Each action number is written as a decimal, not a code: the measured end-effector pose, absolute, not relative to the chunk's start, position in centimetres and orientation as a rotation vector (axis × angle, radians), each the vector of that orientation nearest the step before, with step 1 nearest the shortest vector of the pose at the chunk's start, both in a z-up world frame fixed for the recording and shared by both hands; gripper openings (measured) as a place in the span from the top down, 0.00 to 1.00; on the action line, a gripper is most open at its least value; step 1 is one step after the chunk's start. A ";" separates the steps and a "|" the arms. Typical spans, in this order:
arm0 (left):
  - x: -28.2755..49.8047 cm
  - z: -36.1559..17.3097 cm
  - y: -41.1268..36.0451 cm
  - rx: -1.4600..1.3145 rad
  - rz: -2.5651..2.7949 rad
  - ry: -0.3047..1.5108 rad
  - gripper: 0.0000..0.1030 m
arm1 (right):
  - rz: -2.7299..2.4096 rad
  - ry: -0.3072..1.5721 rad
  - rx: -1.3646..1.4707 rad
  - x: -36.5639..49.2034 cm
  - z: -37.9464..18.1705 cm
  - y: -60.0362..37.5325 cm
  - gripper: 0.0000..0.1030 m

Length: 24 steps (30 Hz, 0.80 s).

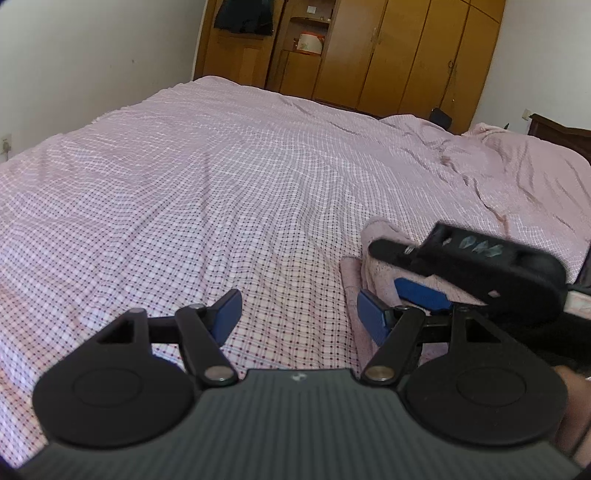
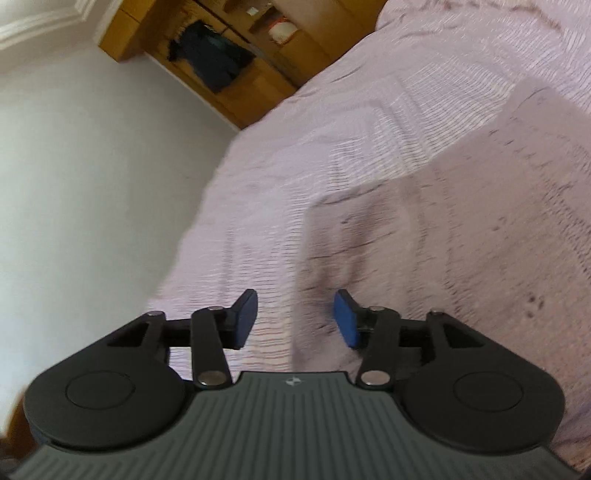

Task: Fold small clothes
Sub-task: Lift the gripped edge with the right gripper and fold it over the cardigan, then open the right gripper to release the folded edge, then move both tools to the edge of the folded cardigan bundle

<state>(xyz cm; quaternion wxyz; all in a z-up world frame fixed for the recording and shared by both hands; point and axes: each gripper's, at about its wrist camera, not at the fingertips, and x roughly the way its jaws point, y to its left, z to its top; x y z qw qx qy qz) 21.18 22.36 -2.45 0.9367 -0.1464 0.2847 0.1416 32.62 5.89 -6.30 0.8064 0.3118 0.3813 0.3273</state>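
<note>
Pink folded cloth (image 1: 380, 258) on checked bedsheet (image 1: 221, 184), left gripper (image 1: 299, 317) wide, right gripper (image 2: 295, 317) wide

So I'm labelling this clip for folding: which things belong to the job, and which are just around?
Job: pink cloth; left gripper, open; right gripper, open.

Around: checked bedsheet; wooden wardrobe; dark jacket hanging there; rumpled pink quilt.

A pink-and-white checked bedsheet (image 1: 221, 177), a plain pink garment (image 1: 380, 254), and a brown wooden wardrobe (image 1: 406, 51).
</note>
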 end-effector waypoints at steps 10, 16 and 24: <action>21.9 -3.1 20.9 -0.352 0.164 0.584 0.32 | 0.761 0.697 0.510 29.1 -3.2 -3.3 0.41; 22.0 -3.4 19.4 -0.364 0.134 0.589 0.32 | 0.699 0.653 0.255 26.6 -1.9 -9.3 0.41; 21.9 -3.7 18.6 -0.427 0.089 0.548 0.58 | 0.672 0.647 0.064 25.4 -3.1 -11.9 0.41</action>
